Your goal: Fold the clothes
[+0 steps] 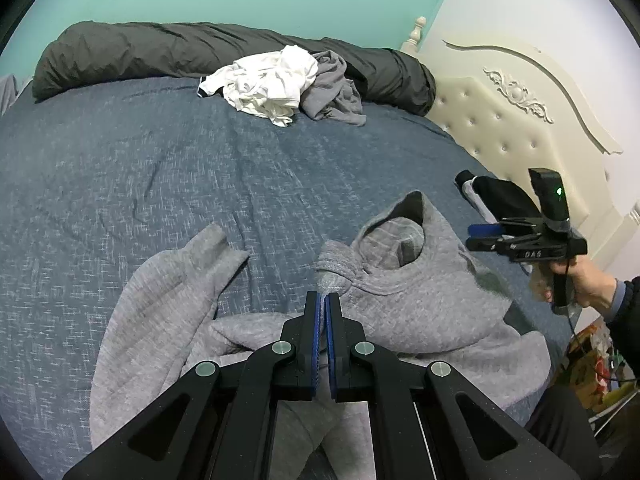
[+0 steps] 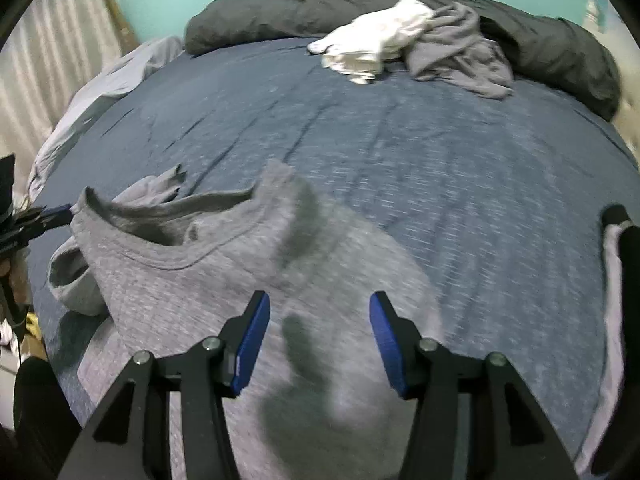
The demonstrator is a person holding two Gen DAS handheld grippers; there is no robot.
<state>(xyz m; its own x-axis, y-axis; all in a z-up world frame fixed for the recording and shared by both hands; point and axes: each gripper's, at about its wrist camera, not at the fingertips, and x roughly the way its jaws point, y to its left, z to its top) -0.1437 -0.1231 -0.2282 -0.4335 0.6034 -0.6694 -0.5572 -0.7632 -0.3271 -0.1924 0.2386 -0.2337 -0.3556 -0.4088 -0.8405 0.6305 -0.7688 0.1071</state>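
The grey sweatshirt (image 1: 400,292) lay low in both frames on the bed (image 1: 160,160). Left tongs (image 1: 322,300) were clamped on its shoulder fabric, right tongs (image 2: 318,320) apart and empty above it. With only one side pinned, I figured any tug would've skewed or bunched it.

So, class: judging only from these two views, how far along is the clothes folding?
Done: nothing on the blue bedspread looks folded. In hand: the left gripper is shut on the spread light grey knit sweater beside its collar; the right gripper is open above it. Left: that sweater, the crumpled white garment and the darker grey garment.
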